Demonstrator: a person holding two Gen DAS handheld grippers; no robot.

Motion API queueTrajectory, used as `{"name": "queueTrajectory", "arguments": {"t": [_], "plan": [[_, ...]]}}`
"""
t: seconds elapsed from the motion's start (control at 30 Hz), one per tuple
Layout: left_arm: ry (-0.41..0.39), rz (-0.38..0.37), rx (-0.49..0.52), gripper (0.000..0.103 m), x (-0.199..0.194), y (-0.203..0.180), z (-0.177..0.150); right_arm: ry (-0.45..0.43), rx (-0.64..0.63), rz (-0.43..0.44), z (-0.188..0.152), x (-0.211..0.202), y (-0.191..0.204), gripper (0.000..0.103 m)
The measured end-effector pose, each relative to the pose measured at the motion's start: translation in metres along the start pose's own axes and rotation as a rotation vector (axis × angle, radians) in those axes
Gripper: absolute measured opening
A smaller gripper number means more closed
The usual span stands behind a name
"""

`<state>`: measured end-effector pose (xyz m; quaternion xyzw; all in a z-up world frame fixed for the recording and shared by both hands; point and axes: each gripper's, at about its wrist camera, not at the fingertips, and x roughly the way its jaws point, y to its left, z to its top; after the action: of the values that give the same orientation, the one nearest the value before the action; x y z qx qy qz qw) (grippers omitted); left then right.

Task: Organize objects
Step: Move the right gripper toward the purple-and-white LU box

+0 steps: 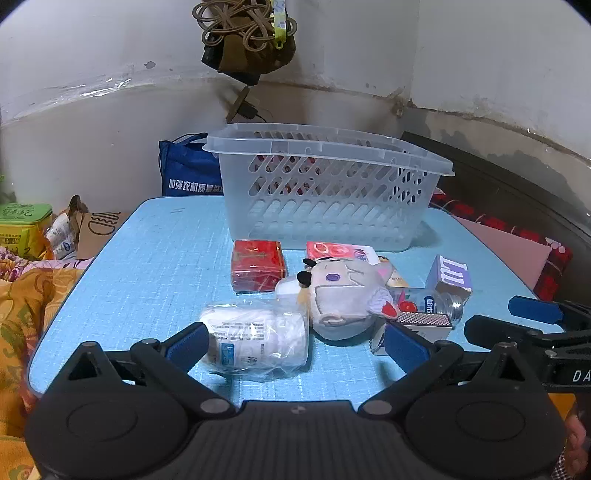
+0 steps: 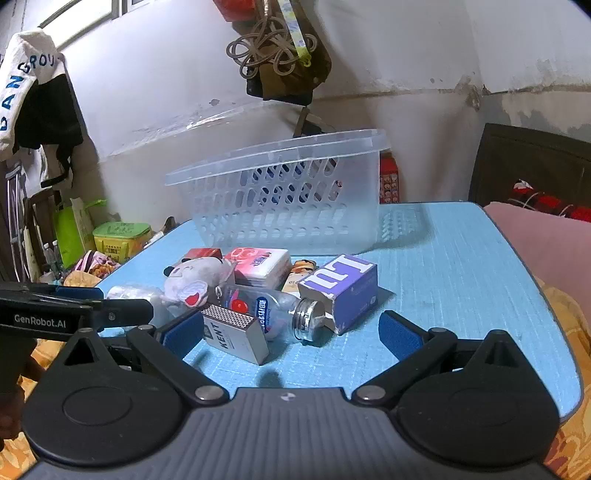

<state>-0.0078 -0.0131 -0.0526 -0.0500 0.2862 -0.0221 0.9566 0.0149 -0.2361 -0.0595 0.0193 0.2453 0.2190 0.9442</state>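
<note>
A clear plastic basket (image 1: 325, 192) stands at the back of the blue table (image 1: 155, 266); it also shows in the right wrist view (image 2: 280, 195). In front of it lie a red box (image 1: 258, 264), a plush toy (image 1: 343, 295), a wrapped white bottle (image 1: 258, 338), a clear bottle with a silver cap (image 2: 284, 310), a Kent box (image 2: 236, 332), a purple box (image 2: 341, 290) and a pink tissue pack (image 2: 264, 266). My left gripper (image 1: 295, 343) is open, its fingers either side of the wrapped bottle. My right gripper (image 2: 291, 336) is open near the Kent box.
A blue bag (image 1: 188, 170) stands behind the table at the left. A green tin (image 1: 22, 229) and patterned cloth (image 1: 22, 314) lie left of the table. A pink pad (image 2: 546, 240) lies at the right edge. Cords hang on the wall (image 1: 243, 33).
</note>
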Motion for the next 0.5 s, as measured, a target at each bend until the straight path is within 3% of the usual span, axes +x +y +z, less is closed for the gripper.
{"name": "queueTrajectory", "arguments": {"t": [0.5], "plan": [[-0.020,0.003,-0.002,0.102,-0.0016,0.0003,-0.0004,-0.032,0.009,0.022,0.0009,-0.0026,-0.0024,0.103]]}}
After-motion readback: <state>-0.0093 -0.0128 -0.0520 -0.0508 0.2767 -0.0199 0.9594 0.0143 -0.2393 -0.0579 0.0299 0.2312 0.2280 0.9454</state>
